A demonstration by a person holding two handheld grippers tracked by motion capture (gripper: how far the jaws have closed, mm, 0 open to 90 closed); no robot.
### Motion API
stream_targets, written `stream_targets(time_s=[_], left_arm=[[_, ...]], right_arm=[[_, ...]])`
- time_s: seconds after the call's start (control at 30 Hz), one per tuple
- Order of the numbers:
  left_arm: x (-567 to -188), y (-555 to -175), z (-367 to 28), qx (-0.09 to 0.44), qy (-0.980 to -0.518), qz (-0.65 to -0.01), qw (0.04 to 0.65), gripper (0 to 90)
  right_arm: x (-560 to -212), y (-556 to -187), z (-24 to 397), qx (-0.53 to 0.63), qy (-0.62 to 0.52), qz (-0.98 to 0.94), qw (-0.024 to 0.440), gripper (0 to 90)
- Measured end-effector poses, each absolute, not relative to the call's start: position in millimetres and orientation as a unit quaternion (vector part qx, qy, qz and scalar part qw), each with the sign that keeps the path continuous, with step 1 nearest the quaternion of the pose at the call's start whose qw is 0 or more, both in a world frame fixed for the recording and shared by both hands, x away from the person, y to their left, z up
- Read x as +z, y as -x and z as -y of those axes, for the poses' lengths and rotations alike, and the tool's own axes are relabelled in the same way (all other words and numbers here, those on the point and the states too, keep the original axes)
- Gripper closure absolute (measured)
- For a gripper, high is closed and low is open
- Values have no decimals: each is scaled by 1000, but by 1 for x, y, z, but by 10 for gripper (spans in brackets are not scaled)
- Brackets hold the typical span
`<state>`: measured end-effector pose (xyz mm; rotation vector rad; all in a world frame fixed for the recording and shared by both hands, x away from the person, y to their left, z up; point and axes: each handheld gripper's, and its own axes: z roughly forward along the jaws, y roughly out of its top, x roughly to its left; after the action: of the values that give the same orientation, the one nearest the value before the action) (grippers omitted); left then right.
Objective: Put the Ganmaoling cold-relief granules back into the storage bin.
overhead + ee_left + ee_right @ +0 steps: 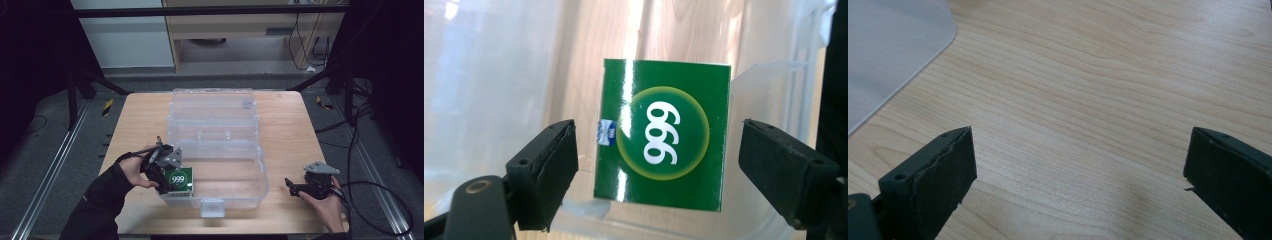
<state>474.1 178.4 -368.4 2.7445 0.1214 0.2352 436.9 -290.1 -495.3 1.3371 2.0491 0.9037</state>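
Pale wood-grain tabletop (290,135) nearest, with forearms and hands entering from the near edge. Right gripper (291,186) low over bare wood at the near right, jaws spread wide and empty, well apart from the box; right gripper view: same spread jaws, bare grain between them (1078,165), a rounded corner of clear plastic at the upper left (893,55). Left gripper (167,182) at the near left corner of the clear plastic storage box (250,170), jaws spread (656,160), one on either side of a small square green carton (179,179) without touching it. Carton inside the box, at its near left corner (663,132), seemingly propped against the wall, though hard to be certain. White "999" in a yellow-ringed green circle on its face; small blue and white sticker at one edge, too small to read. Box lid (212,107) swung open, lying flat behind the base toward the far edge. Beyond the table, grey floor, black frame legs, trailing black cables (360,135) at the right, yellow-and-black tape marks, pale wooden cabinet (240,25) at the back.
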Motion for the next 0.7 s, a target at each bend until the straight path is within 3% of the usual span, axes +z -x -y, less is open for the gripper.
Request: stream_targets(time_s=[0.3,0.7], left_arm=[[-362,-468,-221,137,-947,-128,262,165],[-388,-465,-281,188,-874,-287,344,162]], right_arm=[[-495,-436,290,335,-494,-758,264,16],[-495,-435,290,336,-496,-755,265,16]])
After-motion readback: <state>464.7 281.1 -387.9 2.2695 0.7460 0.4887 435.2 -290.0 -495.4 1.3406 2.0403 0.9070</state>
